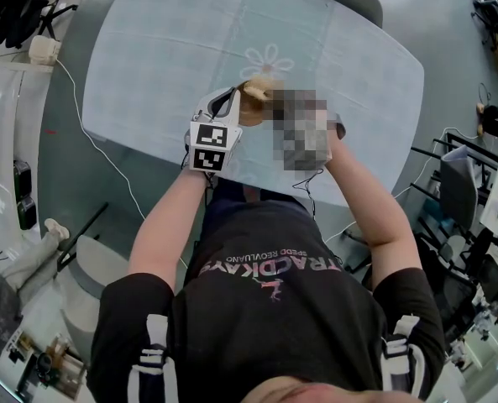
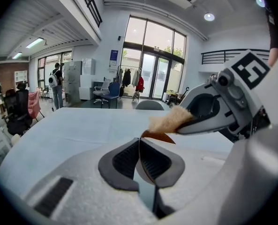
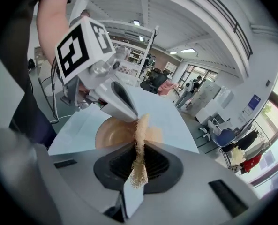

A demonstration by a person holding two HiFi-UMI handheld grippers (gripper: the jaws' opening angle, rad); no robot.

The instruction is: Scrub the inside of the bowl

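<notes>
The scrub pad [image 3: 139,144] meets the bowl [image 3: 108,132] above the table [image 1: 173,49].

Tan bowl [image 3: 111,134], seemingly beige scrubber [image 3: 139,150]

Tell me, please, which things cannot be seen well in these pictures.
- Right tongs: in the head view they are blurred over.
- Brown round bowl: in the left gripper view only a sliver of rim shows at the left tongs; the inside is hidden.
- Bowl's inside, right gripper view: the tan fibrous scrub pad and the left tongs cover part.
- Whether pad touches bowl: cannot tell.
</notes>
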